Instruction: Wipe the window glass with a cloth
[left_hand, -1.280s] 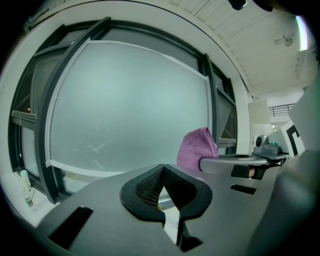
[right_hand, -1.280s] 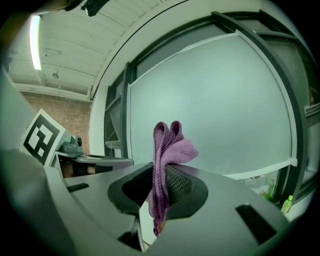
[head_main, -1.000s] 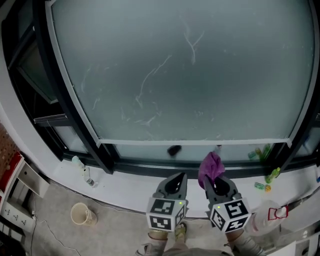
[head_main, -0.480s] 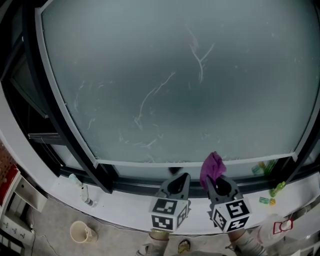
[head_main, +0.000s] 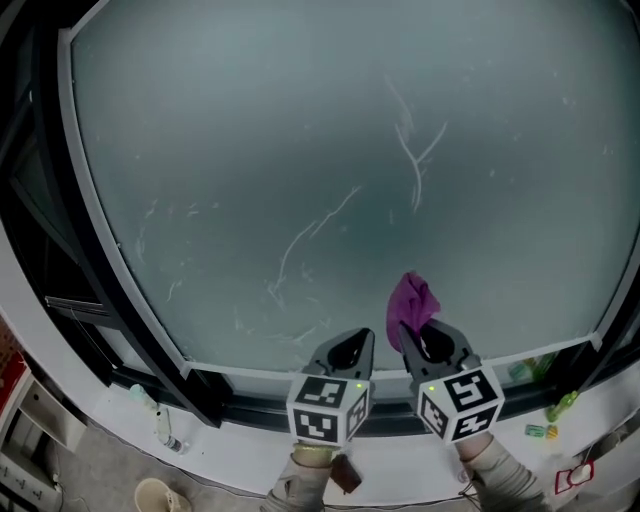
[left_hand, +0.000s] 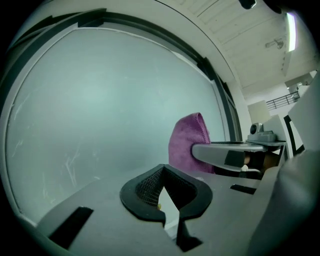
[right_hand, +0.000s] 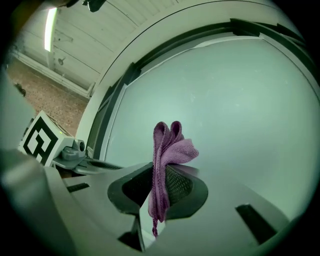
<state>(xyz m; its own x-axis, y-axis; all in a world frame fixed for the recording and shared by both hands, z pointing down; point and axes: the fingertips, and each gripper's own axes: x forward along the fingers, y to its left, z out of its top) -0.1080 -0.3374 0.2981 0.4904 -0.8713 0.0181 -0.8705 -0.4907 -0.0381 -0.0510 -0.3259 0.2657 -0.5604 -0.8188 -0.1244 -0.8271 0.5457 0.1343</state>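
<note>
Right gripper view: cloth in tool

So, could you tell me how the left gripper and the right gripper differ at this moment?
The right gripper has its fingers shut on a purple cloth; the left gripper has its fingers shut on nothing. The purple cloth stands up out of the right gripper toward the window glass; nothing sticks out of the left gripper. Both point at the window glass, side by side.
</note>
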